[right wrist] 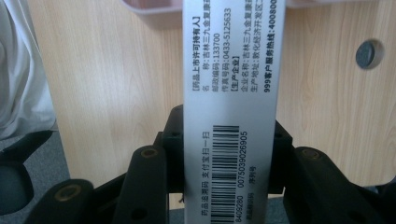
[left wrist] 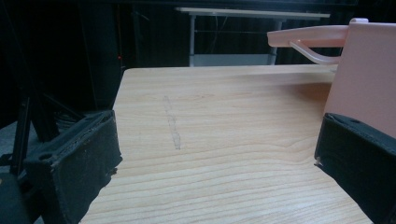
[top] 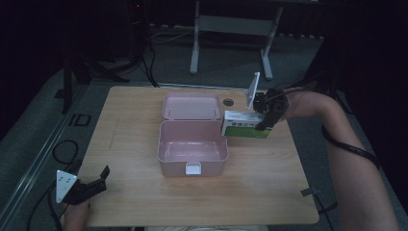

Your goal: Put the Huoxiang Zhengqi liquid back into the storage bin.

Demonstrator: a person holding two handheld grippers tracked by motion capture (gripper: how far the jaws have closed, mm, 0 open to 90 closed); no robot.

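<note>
An open pink lidded box (top: 173, 167) stands mid-table, its lid (top: 191, 106) laid back flat. Just right of it, lifted off the table, is a white and green medicine carton (top: 243, 124) with my right gripper (top: 263, 122) shut on it. In the right gripper view the carton's barcode side (right wrist: 229, 93) runs up between the jaws of that gripper (right wrist: 228, 140), with the pink box's rim (right wrist: 154, 7) beyond. My left gripper (top: 102, 179) rests open at the table's front left corner. In the left gripper view its gap (left wrist: 215, 158) holds nothing, and the pink box's wall (left wrist: 364, 88) stands at right.
A round grey cable cap (top: 227, 102) sits in the wooden table (top: 144, 202) behind the carton. A metal desk frame (top: 231, 29) stands beyond the far edge. Cables (top: 65, 149) lie on the floor at left. Bare wood lies left of and in front of the box.
</note>
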